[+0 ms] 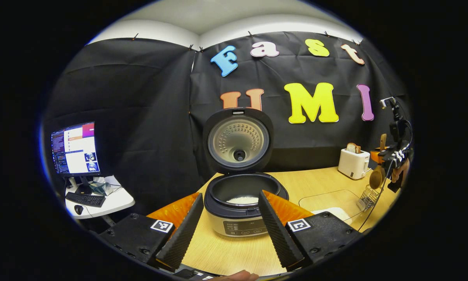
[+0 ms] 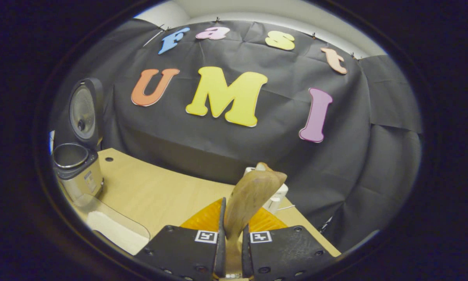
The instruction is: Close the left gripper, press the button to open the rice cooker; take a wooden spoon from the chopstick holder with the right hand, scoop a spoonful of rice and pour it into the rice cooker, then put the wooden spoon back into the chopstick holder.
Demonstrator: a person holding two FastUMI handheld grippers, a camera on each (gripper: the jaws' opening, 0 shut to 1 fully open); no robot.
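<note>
Right hand-held gripper (image 2: 232, 234) is clamped on the handle of the wooden spoon (image 2: 253, 195), bowl hanging above the chopstick holder (image 1: 368, 197). Left hand-held gripper (image 1: 228, 218) sits spread wide before the lid-up rice cooker (image 1: 237, 187). Spoon looks light, stiff, smooth; hold mid-handle, firmly.

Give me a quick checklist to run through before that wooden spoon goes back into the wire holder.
1. Rice cooker lid open: ok.
2. Rice in the pot: ok.
3. Right gripper fingers clamped on the wooden spoon: ok.
4. Spoon bowl emptied: cannot tell.
5. Chopstick holder upright below the spoon: ok.
6. Left gripper open, off to the side of that path: ok.
</note>
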